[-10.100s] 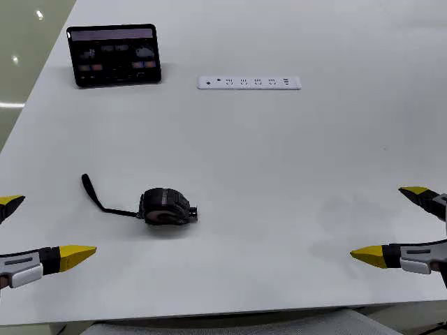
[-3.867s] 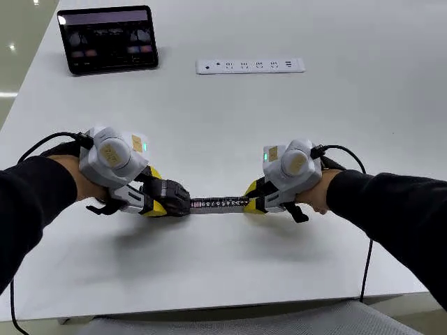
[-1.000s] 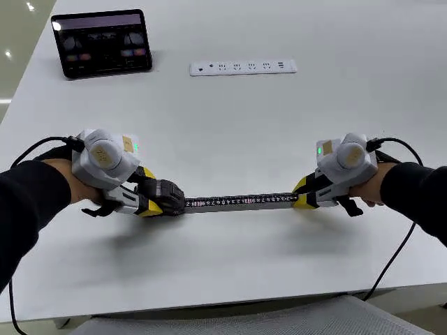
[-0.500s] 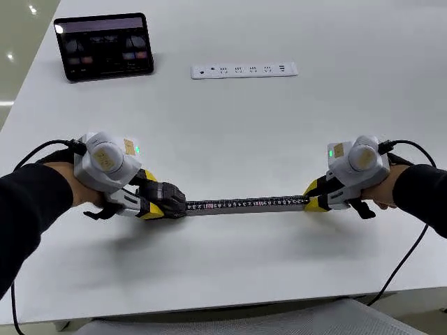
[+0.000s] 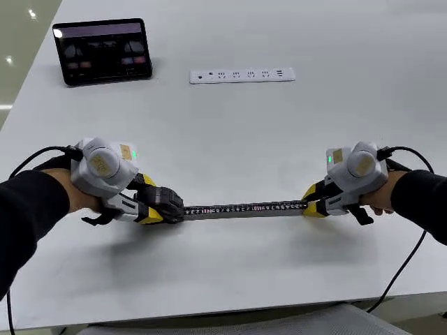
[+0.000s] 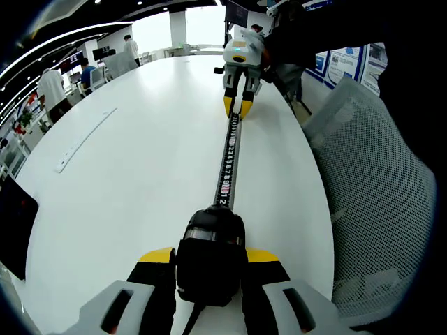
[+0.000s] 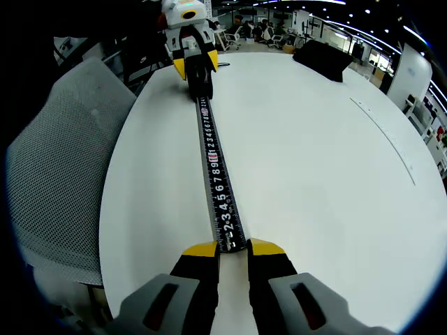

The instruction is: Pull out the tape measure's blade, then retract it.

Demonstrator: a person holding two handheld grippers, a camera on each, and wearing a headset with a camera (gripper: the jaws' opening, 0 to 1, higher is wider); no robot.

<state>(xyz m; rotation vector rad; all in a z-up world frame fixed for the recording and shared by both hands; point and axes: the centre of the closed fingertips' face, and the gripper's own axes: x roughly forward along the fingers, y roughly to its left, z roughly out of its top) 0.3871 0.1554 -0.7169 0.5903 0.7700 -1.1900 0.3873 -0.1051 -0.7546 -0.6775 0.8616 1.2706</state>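
Observation:
The black tape measure case [image 5: 163, 204] rests on the white table, clamped between the yellow jaws of my left gripper [image 5: 150, 209]; in the left gripper view the case [image 6: 209, 255] sits between the fingers [image 6: 157, 257]. Its dark numbered blade [image 5: 244, 208] stretches right along the tabletop to my right gripper [image 5: 310, 207], which is shut on the blade's tip. In the right gripper view the blade [image 7: 215, 178] runs from my right gripper [image 7: 232, 249] away to the left gripper [image 7: 194, 64]. In the left gripper view the blade [image 6: 229, 157] leads to the right gripper [image 6: 237, 103].
A black tablet [image 5: 101, 51] stands at the table's far left and a white power strip [image 5: 242, 75] lies at the far middle. Cables trail from both grippers. A mesh chair [image 6: 370, 209] sits at the table's near edge.
The right gripper has pulled the blade farther right over the last second, then eased back slightly left. The left gripper keeps the case in place.

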